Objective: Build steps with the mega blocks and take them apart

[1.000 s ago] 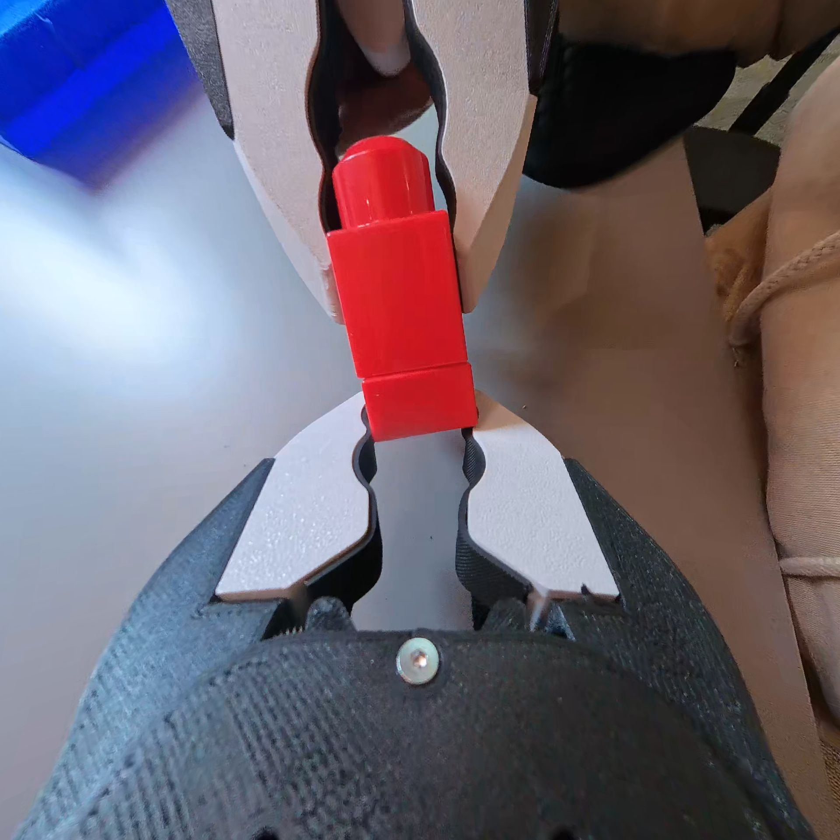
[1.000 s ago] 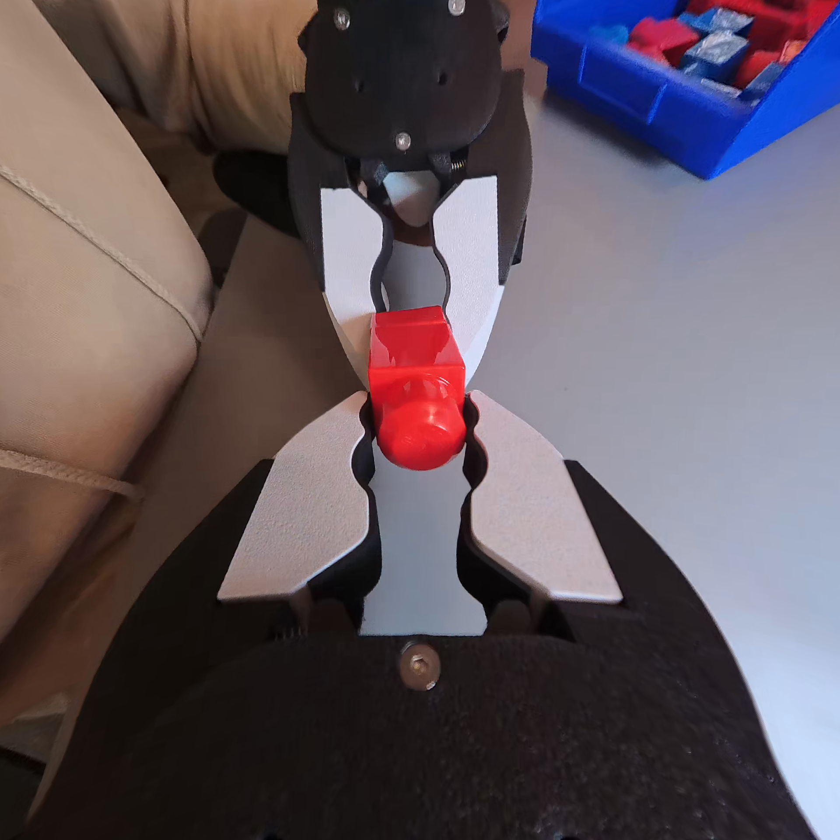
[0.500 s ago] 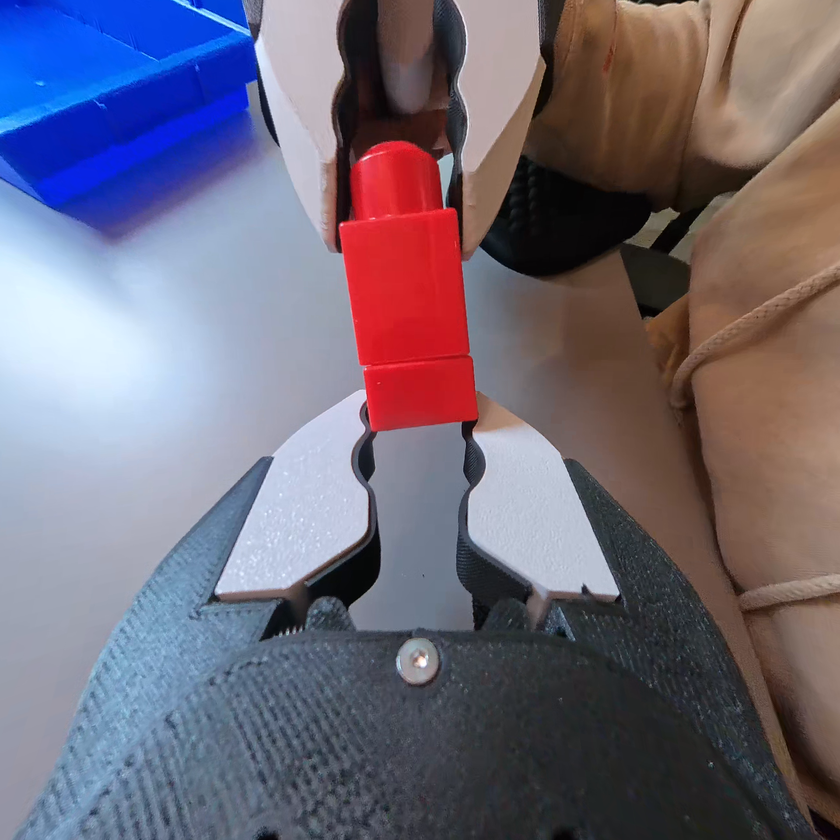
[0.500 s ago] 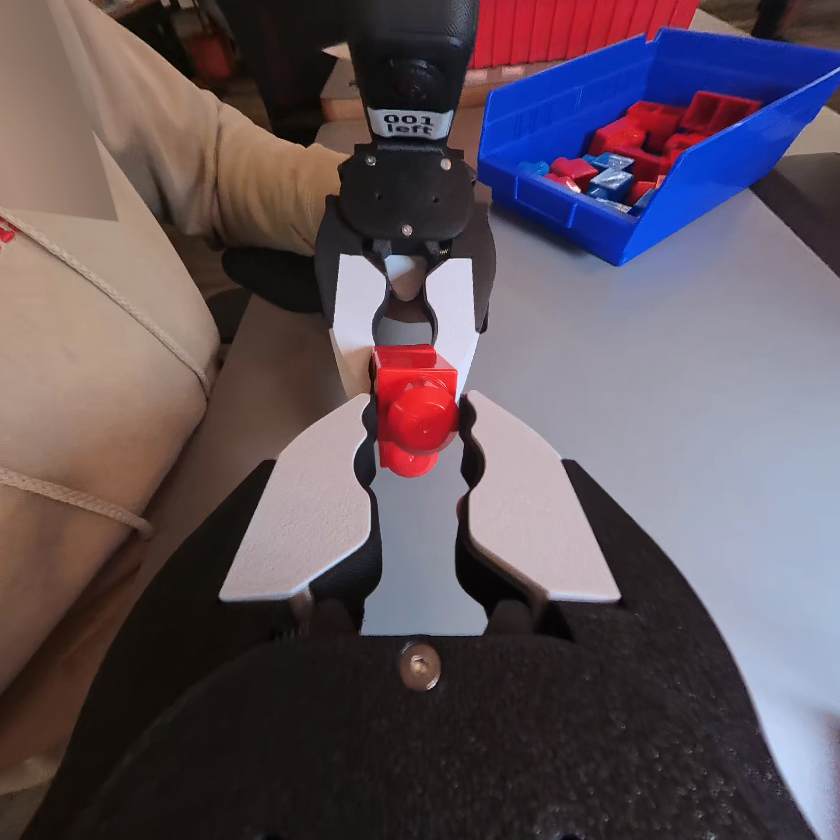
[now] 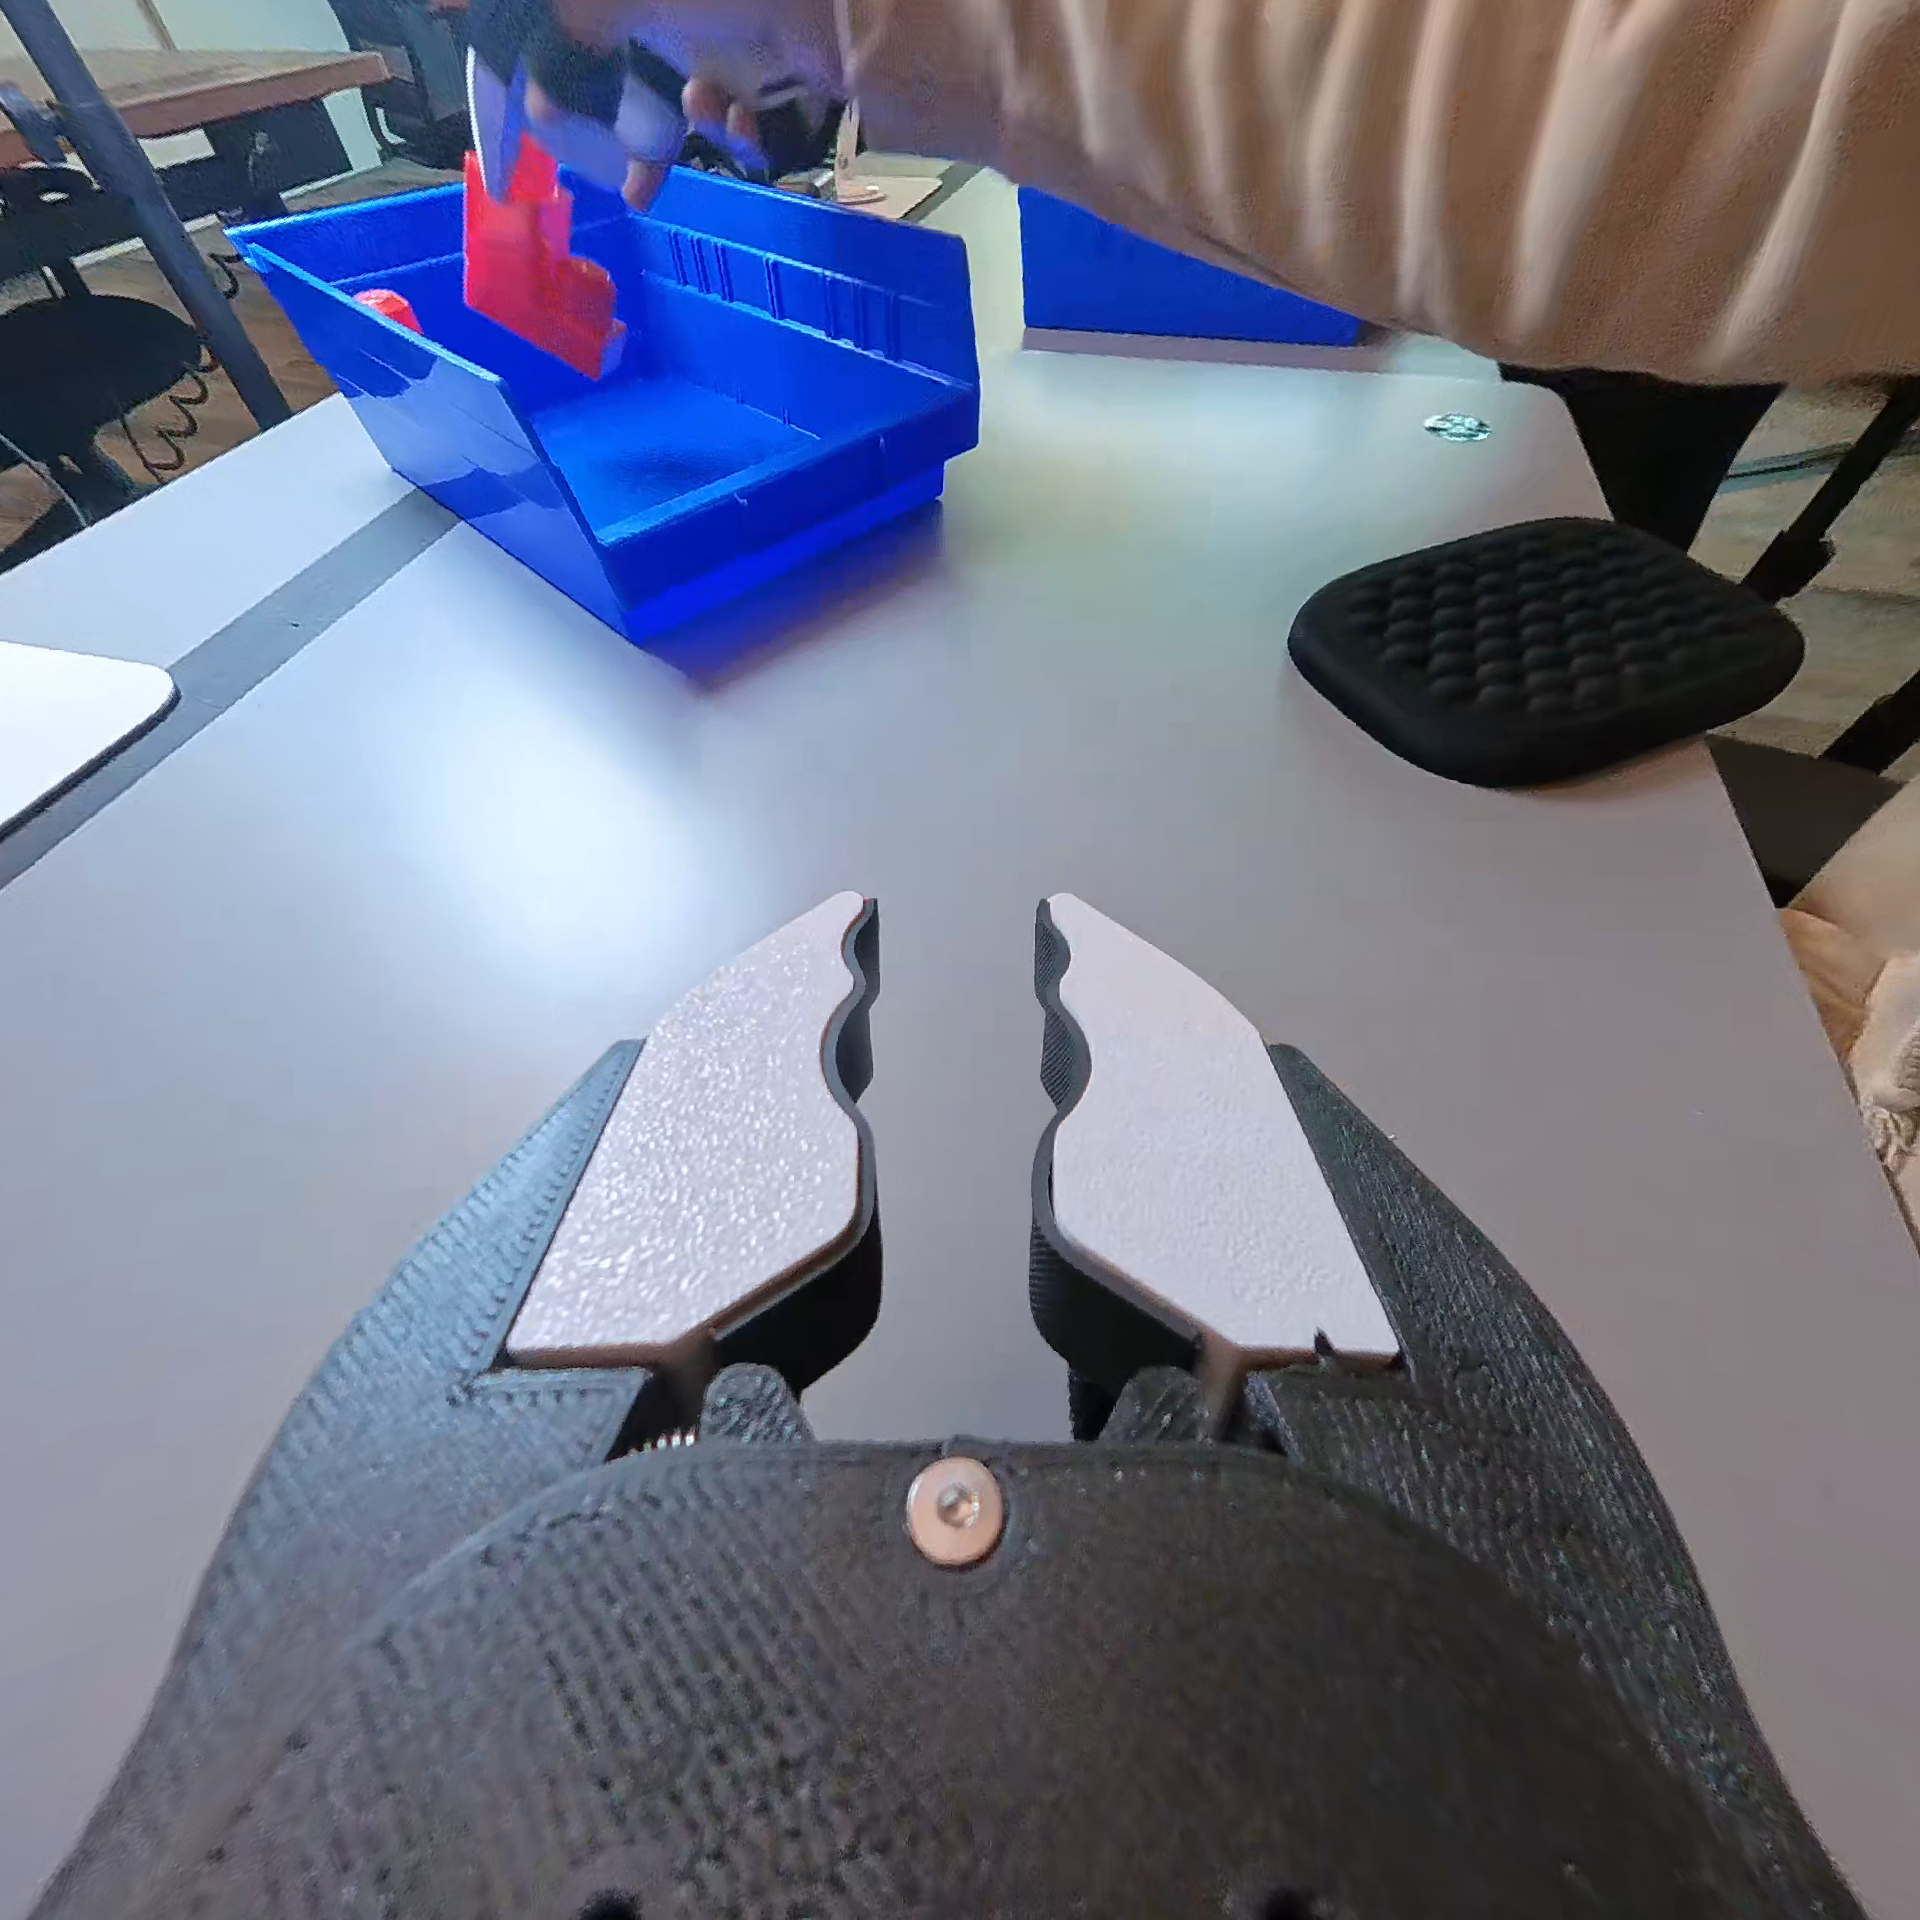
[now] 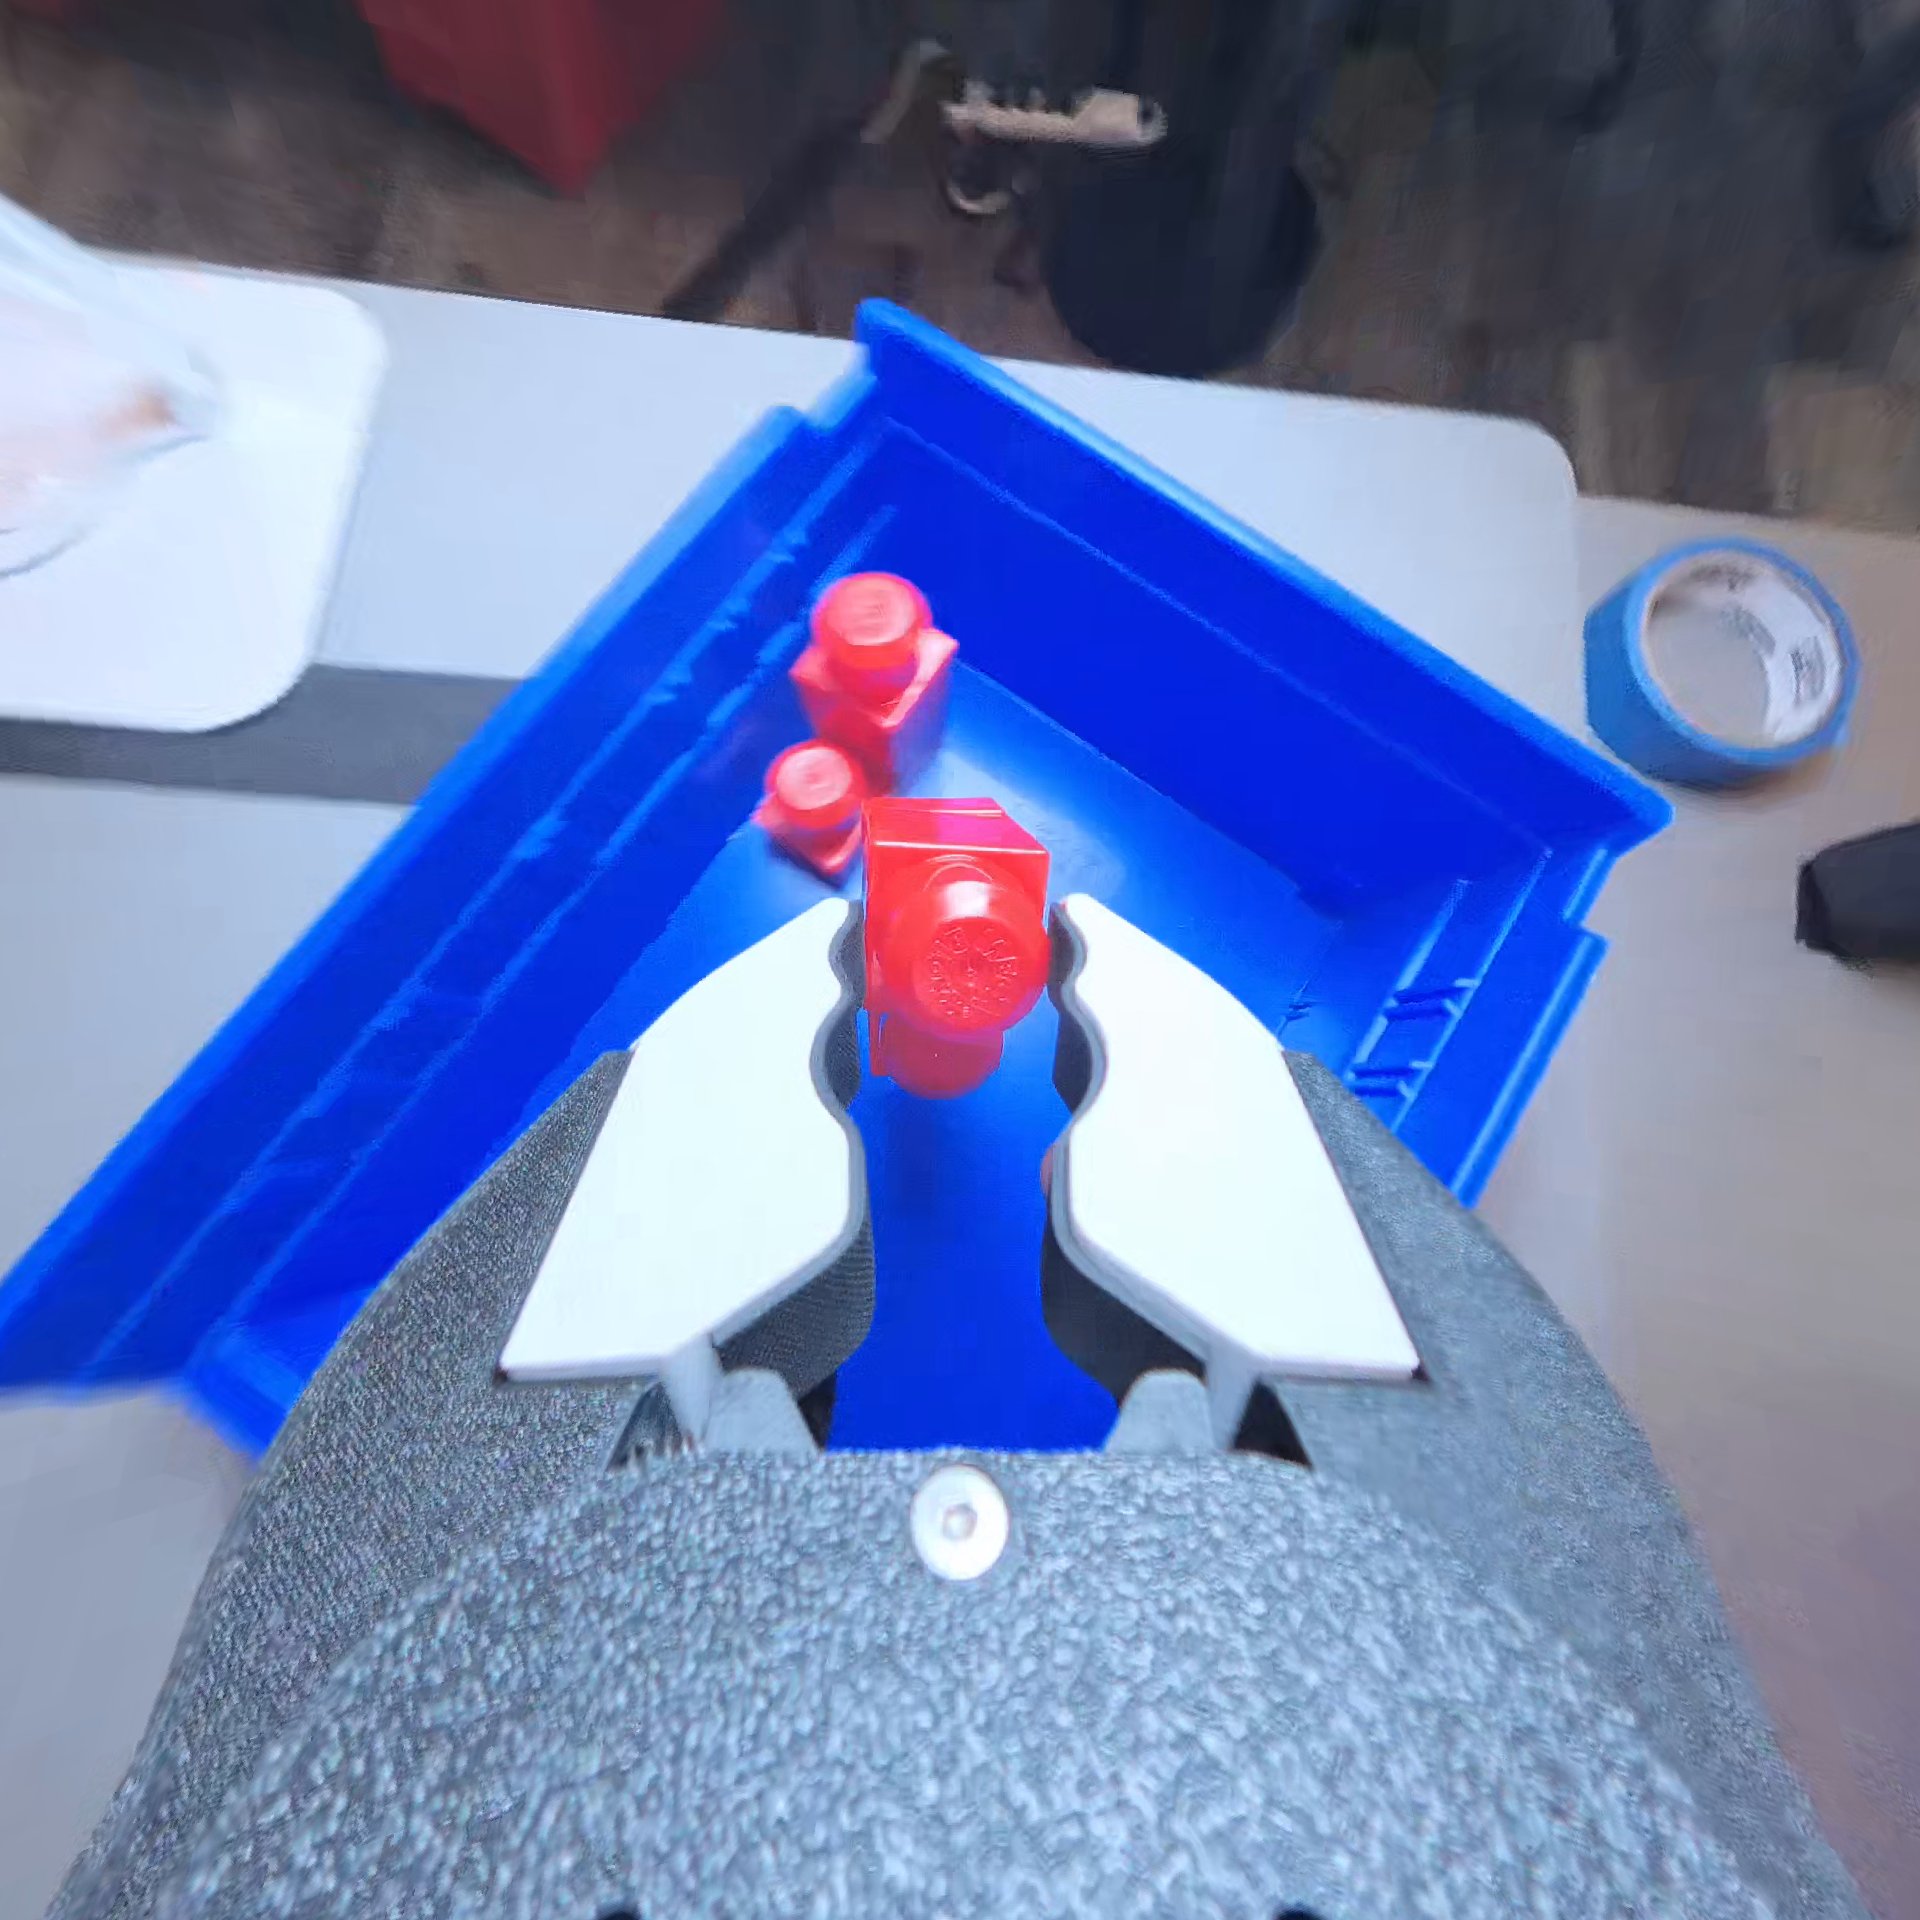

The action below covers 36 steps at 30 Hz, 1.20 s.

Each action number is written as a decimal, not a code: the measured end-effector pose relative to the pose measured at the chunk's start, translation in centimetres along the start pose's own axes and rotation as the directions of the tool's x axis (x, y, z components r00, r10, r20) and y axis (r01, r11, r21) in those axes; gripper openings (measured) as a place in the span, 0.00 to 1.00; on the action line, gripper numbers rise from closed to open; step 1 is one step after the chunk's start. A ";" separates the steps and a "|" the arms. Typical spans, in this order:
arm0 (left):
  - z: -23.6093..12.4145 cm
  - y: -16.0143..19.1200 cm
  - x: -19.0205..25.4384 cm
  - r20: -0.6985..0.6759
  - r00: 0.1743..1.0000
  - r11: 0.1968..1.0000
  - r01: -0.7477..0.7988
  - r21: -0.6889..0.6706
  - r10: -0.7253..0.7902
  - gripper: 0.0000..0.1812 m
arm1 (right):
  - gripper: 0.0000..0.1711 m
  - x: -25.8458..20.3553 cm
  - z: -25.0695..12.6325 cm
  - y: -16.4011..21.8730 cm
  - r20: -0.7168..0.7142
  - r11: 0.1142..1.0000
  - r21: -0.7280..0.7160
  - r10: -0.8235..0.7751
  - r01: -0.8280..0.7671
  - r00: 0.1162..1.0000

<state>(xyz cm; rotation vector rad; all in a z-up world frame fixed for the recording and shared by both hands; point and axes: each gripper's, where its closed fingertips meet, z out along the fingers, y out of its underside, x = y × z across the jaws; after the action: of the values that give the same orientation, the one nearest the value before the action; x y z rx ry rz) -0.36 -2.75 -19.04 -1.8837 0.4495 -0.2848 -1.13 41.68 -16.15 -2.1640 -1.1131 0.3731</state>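
My right gripper [image 6: 951,920] is shut on a red block stack [image 6: 951,935], gripping it at the top stud, and holds it above the inside of a blue bin [image 6: 1195,582]. Two more red blocks [image 6: 873,665] [image 6: 816,800] lie in the bin's far corner. In the left wrist view the right gripper [image 5: 582,114] is blurred, with the red stack [image 5: 530,260] hanging over the same bin [image 5: 790,488]. My left gripper [image 5: 956,914] is open and empty, low over the grey table [image 5: 520,883], well short of the bin.
A black padded cushion [image 5: 1548,644] lies at the table's right edge. A second blue bin [image 5: 1174,281] stands behind, under a beige sleeve [image 5: 1403,135]. A white board [image 5: 62,717] lies at the left. A blue tape roll [image 6: 1725,655] sits right of the bin. My hands' fingertips stand some 45 cm from each other.
My left gripper has let go of the red stack and drawn back, now empty. My right gripper has carried the stack away and over the blue bin.
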 end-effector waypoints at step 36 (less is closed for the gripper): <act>-25.0 -0.6 -23.7 0.864 0.488 0.989 0.129 0.069 -0.124 0.19 | 0.28 -19.5 -14.7 17.6 0.144 0.804 0.535 -0.389 0.259 0.910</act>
<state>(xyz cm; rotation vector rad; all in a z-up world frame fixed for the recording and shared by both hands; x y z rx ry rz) -31.70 -13.28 -9.27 -1.7979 -0.4076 0.5992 5.67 12.40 -18.11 -1.4541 -1.3240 0.7042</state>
